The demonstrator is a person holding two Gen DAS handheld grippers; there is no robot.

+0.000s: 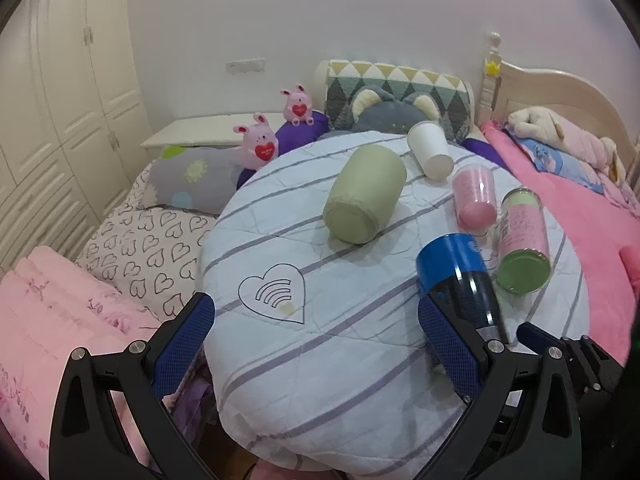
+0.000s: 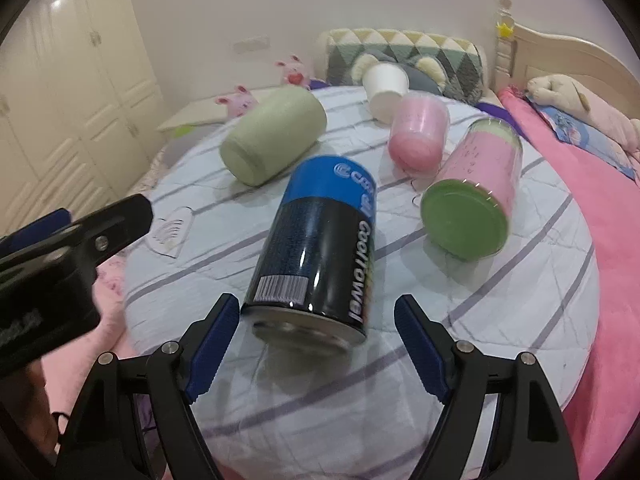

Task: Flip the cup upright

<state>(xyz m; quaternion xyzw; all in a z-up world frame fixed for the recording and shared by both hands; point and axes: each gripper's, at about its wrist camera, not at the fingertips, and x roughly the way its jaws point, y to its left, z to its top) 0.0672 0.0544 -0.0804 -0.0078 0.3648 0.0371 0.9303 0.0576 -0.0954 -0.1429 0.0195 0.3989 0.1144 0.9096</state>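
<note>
The bed (image 1: pixel 580 216) fills the right and left edges of both views, with a pink blanket on the right and heart-print bedding (image 1: pixel 148 248) at lower left of the left wrist view. On it sits a round striped cushion (image 1: pixel 320 340), pale blue with grey lines and a heart outline (image 1: pixel 274 294) printed near its middle; it carries all the cups.

The largest cup, a pale green cup (image 1: pixel 364 194), lies on its side in the upper centre of the left wrist view, base toward the camera. The blue-and-black cup (image 2: pixel 320 240) lies on its side in the centre of the right wrist view, its blue band pointing away and its base toward the lens, just beyond the fingertips of the right hand-held gripper (image 2: pixel 318 320). That gripper is spread wide, one finger on each side of the cup's base, grasping nothing; whether either pad touches the cup I cannot tell.

To the right lies a clear cup with a green base (image 2: pixel 472 196), pink inside, also on its side. Above it a pink cup (image 2: pixel 416 136) and a white cup (image 2: pixel 386 84) lie tipped near the top of the frame.

The left hand-held gripper (image 1: pixel 316 340) is released too, fingers wide apart over the cushion's near edge at the bottom of its own view, holding nothing.

Two small pink plush bunnies (image 1: pixel 260 146) sit at upper left centre.
</note>
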